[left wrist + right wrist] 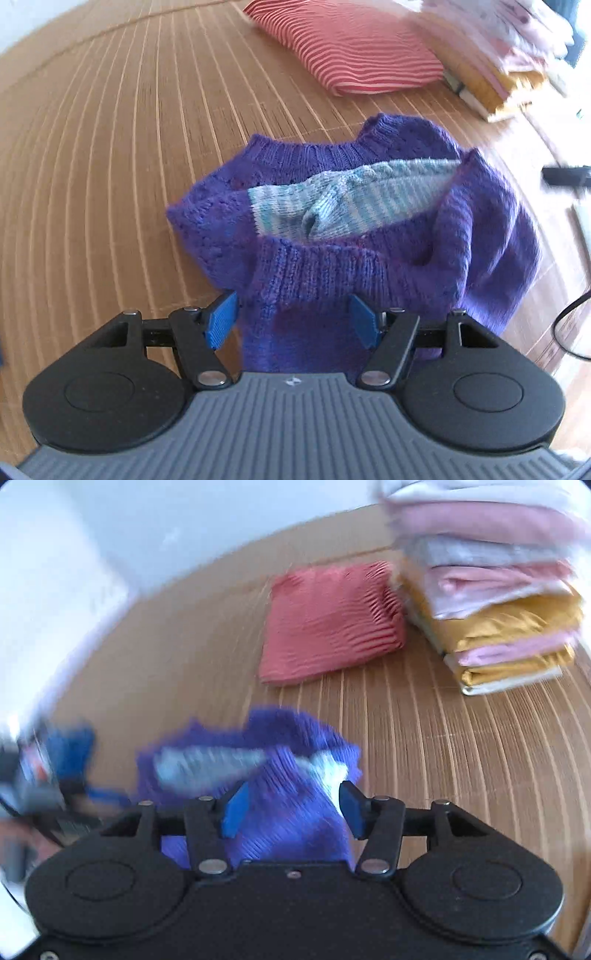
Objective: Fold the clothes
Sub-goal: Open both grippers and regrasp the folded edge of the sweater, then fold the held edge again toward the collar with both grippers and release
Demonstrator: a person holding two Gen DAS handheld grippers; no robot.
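Both the left gripper (293, 319) and the right gripper (293, 810) point steeply downward, jaws standing apart.

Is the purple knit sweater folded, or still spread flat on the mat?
Partly folded: the purple sweater is bunched into a loose bundle, its edges turned up over the pale striped panel, not yet a neat flat fold.
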